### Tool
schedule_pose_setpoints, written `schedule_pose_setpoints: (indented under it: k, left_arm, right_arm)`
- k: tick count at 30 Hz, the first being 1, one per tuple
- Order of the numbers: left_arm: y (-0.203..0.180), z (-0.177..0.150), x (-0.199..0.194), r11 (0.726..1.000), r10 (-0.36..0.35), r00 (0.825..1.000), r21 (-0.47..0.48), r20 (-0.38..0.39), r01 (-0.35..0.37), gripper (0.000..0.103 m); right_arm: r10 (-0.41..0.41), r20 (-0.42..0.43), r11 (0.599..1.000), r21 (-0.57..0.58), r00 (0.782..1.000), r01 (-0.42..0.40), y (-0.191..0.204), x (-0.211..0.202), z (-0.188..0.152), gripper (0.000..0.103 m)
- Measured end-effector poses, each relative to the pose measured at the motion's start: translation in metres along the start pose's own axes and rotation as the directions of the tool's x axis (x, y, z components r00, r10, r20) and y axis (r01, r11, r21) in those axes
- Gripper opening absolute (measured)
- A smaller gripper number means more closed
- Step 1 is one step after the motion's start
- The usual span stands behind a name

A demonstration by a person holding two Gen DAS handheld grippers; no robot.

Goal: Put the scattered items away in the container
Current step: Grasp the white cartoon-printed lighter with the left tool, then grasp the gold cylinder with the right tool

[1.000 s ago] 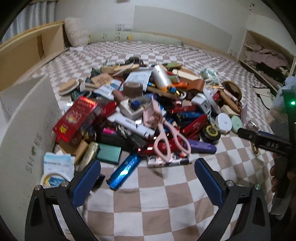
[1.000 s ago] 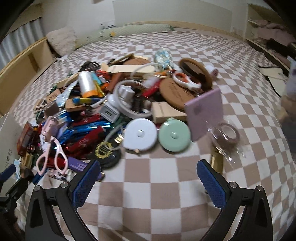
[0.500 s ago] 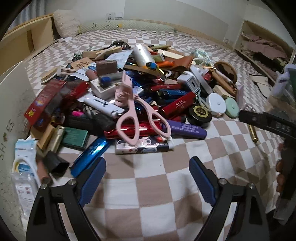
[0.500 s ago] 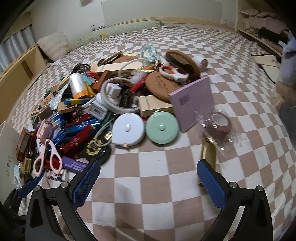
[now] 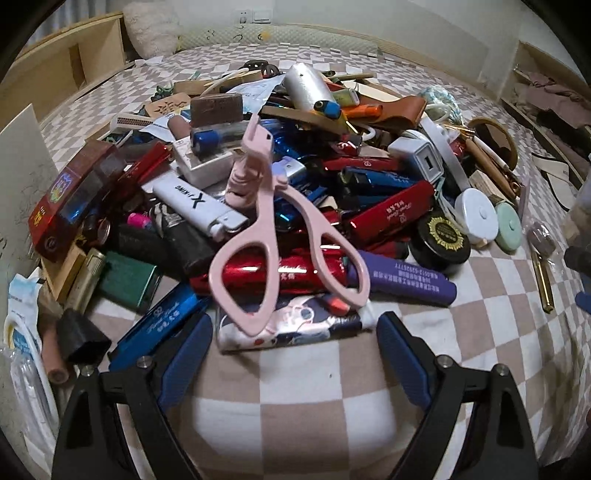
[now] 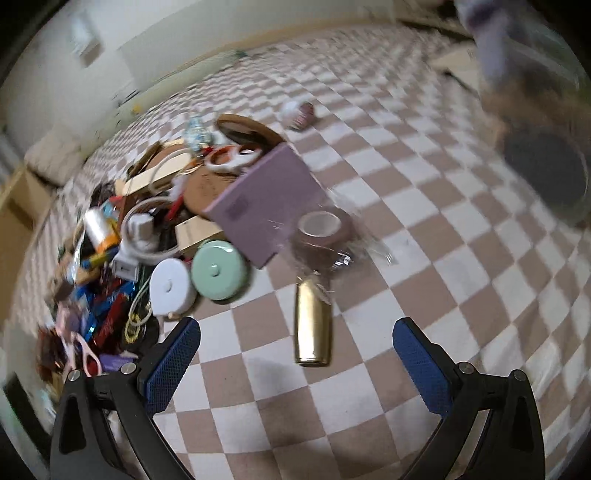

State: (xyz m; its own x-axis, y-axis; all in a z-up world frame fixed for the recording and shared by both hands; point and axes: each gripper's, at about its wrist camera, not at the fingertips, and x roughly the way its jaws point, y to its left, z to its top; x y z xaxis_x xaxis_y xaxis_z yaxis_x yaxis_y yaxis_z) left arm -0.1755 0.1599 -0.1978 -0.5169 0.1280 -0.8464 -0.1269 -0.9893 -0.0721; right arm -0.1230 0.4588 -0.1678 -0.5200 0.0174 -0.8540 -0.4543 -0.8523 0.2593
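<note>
One pink scissors (image 5: 284, 236), handles toward left hand-held gripper (image 5: 293, 354), agape

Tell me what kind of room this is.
Probably a bedroom: the clutter pile lies on a checkered bedspread, with a pillow by the wall and a wooden bedside shelf.

A checkered bedspread (image 5: 303, 387) lies under everything, with a white pillow (image 5: 153, 31) by the wooden headboard shelf (image 5: 70, 70).

Matt pink plastic scissors (image 5: 284, 236), glossy gold tube (image 6: 312, 325)
</note>
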Motion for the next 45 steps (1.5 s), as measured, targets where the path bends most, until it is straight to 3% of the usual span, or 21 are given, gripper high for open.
schedule_pose_setpoints:
  k: [4, 7, 12, 14, 17, 21, 25, 32, 38, 45]
  left_arm:
    - [0.000, 0.002, -0.001, 1.000, -0.011, 1.000, -0.004, 0.008, 0.011, 0.085]
    - [0.003, 0.002, -0.003, 0.999, -0.030, 1.000, -0.015, 0.011, 0.030, 0.085]
    - [0.005, -0.004, -0.007, 0.997, -0.069, 0.997, -0.016, 0.023, 0.070, 0.085]
    - [0.007, -0.007, -0.009, 0.996, -0.083, 0.996, -0.018, 0.028, 0.083, 0.085]
    - [0.008, -0.013, -0.014, 0.996, -0.087, 0.996, -0.010, 0.028, 0.087, 0.085]
    - [0.003, -0.020, -0.019, 0.996, -0.080, 0.997, 0.028, 0.017, 0.079, 0.085]
    - [-0.004, -0.030, -0.025, 0.994, -0.069, 0.998, 0.090, 0.005, 0.068, 0.085]
    - [-0.002, -0.036, -0.029, 0.991, -0.085, 0.996, 0.099, -0.010, 0.085, 0.085]
    - [-0.003, -0.038, -0.030, 0.991, -0.081, 0.997, 0.104, -0.014, 0.082, 0.085]
    - [-0.002, -0.039, -0.031, 0.991, -0.085, 0.996, 0.104, -0.011, 0.085, 0.085]
  right_arm:
    - [0.101, -0.069, 0.991, 0.093, 0.992, -0.094, -0.013, 0.015, 0.000, 0.103]
    - [0.213, -0.122, 0.970, 0.148, 0.970, -0.194, -0.010, 0.028, -0.002, 0.103]
    - [0.280, -0.200, 0.960, 0.048, 0.939, -0.276, 0.025, 0.039, -0.007, 0.103]
    - [0.275, -0.233, 0.955, -0.043, 0.933, -0.292, 0.045, 0.038, -0.013, 0.103]
    - [0.292, -0.217, 0.945, -0.083, 0.932, -0.315, 0.051, 0.031, -0.013, 0.103]
    - [0.225, -0.114, 0.967, -0.094, 0.968, -0.236, 0.029, 0.019, 0.002, 0.103]
    - [0.241, -0.093, 0.966, -0.077, 0.966, -0.248, 0.004, 0.032, 0.021, 0.103]
    - [0.275, -0.111, 0.941, -0.175, 0.955, -0.291, -0.008, 0.053, 0.034, 0.103]
    - [0.197, -0.123, 0.882, -0.412, 0.973, -0.230, 0.015, 0.051, 0.015, 0.103]
    - [0.161, -0.146, 0.771, -0.599, 0.976, -0.217, 0.034, 0.054, -0.001, 0.103]
